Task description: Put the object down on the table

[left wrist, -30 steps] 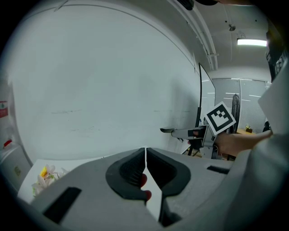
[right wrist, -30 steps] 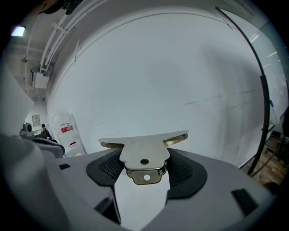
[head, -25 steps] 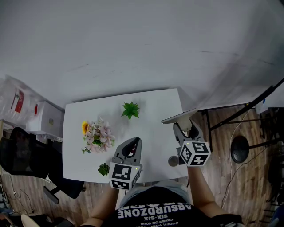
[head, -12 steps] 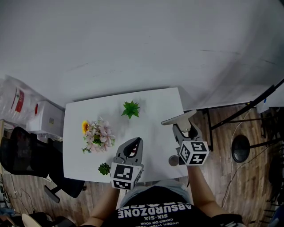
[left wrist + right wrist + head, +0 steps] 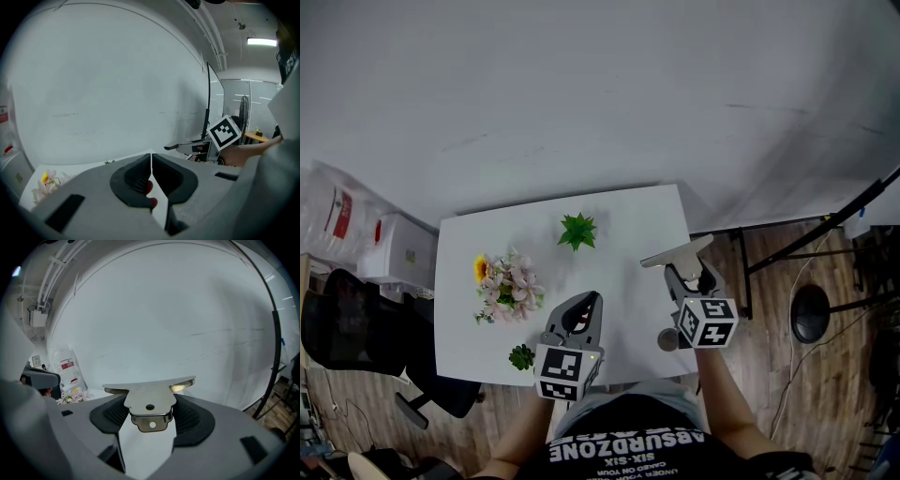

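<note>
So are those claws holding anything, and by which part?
The right gripper grips a flat metal tool by its narrow end; the left gripper holds nothing.

office-like workroom. a black swivel chair (image 5: 337, 328) stands on wood-pattern flooring (image 5: 769, 281) beside a plain white table (image 5: 628, 225), which is set against a bare white wall (image 5: 581, 84). a ceiling strip light (image 5: 261, 41), glazed partitions (image 5: 248, 103) and a pedestal fan (image 5: 243, 110) lie beyond. a black round stand base (image 5: 808, 314) rests on the floor.
</note>
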`<action>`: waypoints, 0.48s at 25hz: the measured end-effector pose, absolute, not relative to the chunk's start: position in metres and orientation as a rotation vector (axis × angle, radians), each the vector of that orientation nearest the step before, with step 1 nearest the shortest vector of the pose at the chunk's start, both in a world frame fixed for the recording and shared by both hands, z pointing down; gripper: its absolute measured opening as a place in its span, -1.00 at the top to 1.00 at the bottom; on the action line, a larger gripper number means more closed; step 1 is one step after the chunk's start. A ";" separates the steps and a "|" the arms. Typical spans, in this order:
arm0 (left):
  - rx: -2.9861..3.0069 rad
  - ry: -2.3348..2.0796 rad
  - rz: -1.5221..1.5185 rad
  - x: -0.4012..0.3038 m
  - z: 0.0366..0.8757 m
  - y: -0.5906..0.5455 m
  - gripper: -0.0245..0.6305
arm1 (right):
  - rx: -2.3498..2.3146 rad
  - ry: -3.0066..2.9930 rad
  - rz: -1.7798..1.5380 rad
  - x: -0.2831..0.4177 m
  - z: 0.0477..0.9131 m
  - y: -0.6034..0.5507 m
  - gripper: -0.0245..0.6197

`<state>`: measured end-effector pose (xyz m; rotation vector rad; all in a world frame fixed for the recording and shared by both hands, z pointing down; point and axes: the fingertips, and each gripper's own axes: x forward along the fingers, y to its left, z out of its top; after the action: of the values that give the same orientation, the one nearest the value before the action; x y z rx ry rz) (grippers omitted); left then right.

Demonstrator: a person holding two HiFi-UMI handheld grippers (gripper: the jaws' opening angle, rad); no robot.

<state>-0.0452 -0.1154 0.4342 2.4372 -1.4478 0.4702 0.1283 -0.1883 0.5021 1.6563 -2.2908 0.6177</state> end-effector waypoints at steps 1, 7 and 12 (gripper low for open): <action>2.435 -1.447 0.472 -0.045 0.435 -0.116 0.91 | 1.654 -2.287 0.620 0.128 0.504 -0.188 0.03; 2.424 -1.443 0.469 -0.048 0.440 -0.118 0.91 | 1.640 -2.261 0.630 0.128 0.516 -0.190 0.03; 2.417 -1.445 0.468 -0.049 0.441 -0.119 0.91 | 1.630 -2.240 0.642 0.130 0.525 -0.191 0.03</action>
<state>-0.0488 -0.1192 0.4413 2.4169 -1.4455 0.4680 0.1297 -0.1907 0.5254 1.6298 -2.2399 0.6417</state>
